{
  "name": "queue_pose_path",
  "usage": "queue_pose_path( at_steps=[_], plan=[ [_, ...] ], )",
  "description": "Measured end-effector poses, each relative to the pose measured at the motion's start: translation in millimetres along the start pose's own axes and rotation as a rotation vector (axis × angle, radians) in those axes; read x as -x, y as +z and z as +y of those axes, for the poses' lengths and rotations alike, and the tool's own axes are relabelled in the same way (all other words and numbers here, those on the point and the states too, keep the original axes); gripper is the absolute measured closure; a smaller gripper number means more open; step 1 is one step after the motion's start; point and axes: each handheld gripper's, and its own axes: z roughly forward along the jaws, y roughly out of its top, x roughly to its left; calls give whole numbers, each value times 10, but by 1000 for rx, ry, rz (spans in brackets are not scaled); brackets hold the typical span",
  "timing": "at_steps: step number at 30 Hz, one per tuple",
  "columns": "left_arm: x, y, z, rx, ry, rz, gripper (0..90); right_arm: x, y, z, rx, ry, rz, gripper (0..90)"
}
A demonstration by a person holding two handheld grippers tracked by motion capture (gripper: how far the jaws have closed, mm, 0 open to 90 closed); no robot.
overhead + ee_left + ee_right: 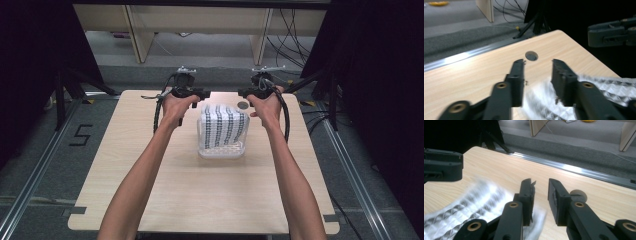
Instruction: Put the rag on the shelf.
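The counter carried a clear bin at its centre, striped cloth draped inside (blurred up close). At eleven o'clock the left tongs, at one o'clock the right tongs, stood parted, gripping nothing.

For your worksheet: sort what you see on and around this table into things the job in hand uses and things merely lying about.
In use:
- patterned cloth
- clear container under it
- left hand-held gripper, jaws apart
- right hand-held gripper, jaws apart

Lying about:
- table, with round hole
- floor cables
- wooden furniture legs
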Motion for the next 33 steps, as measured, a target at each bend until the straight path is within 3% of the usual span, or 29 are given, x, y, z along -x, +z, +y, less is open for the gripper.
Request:
queue_pose_path(
  at_steps=[2,8,13,19,20,26,28,31,32,33],
  plan=[
    [2,-5,-1,-7,-11,15,505,38,-19,-1,8,-10,-3,722],
    [39,-83,6,-15,11,-10,482,58,-114,15,27,-19,10,707],
    [88,-189,-5,-36,39,-4,434,52,-208,8,25,-43,14,657],
    [77,-277,-40,-34,28,-8,416,43,-306,-6,37,-57,25,595],
    [77,-289,-49,-33,24,-6,409,45,-329,-10,33,-78,16,583],
    [65,-386,-95,-27,14,-21,372,57,-419,-89,34,-58,28,517],
    [73,-412,-108,-21,10,-12,366,77,-421,-95,36,-75,32,510],
    [101,-461,-123,-19,13,2,343,107,-432,-130,28,-75,21,495],
    [109,-475,-125,-21,16,-4,331,106,-439,-142,27,-53,19,490],
    [122,-489,-130,-17,16,-1,321,132,-445,-149,26,-66,21,483]
  ],
)
